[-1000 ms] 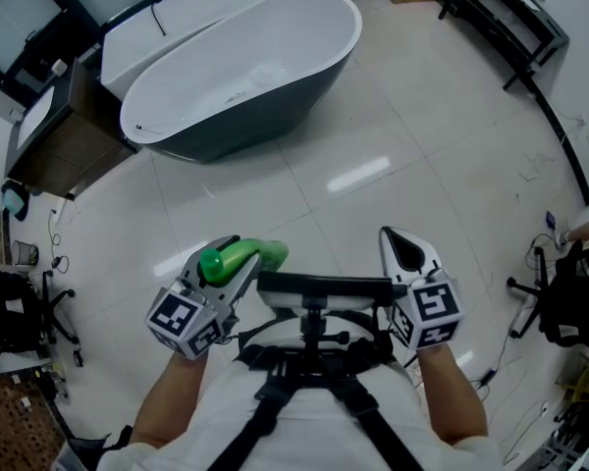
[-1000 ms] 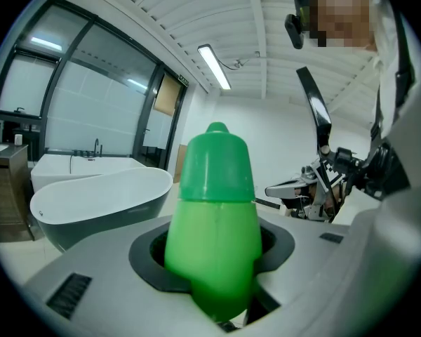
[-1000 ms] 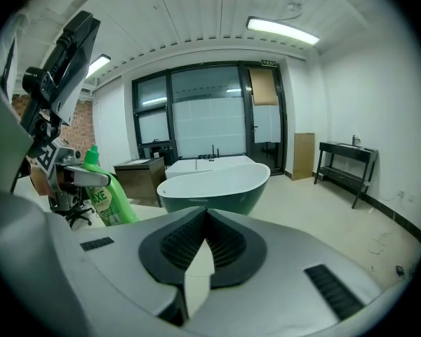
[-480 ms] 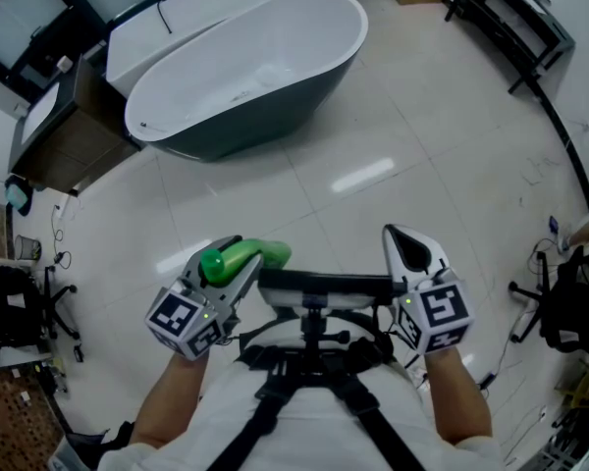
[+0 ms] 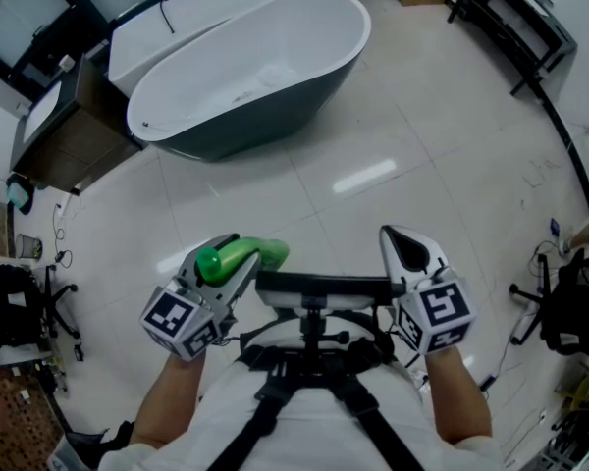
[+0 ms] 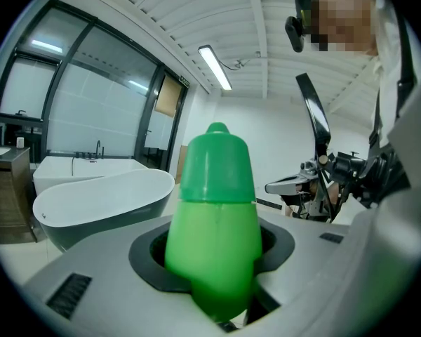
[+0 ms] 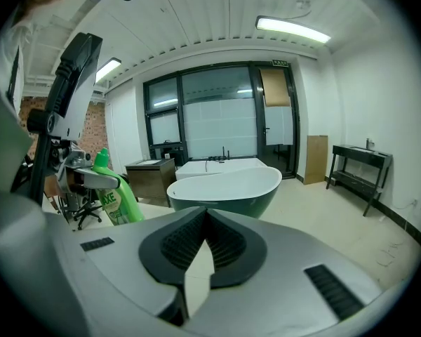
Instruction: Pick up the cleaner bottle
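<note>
While the left gripper (image 5: 234, 263) clamps the green cleaner bottle (image 6: 215, 230) between partly spread jaws, holding it above the tiled floor at near left, the right gripper (image 5: 404, 246) is empty at near right, jaws pressed together. A bathtub (image 5: 245, 77) stands far beyond.

- Lower left: left gripper (image 5: 243, 260), fingers clamped on green cleaner bottle (image 5: 257, 253).
- Lower right: right gripper (image 5: 399, 240), fingers together, empty.
- Upper left-centre: bathtub (image 5: 265, 118), white inside, dark outside, on tiled floor (image 5: 442, 135).
</note>
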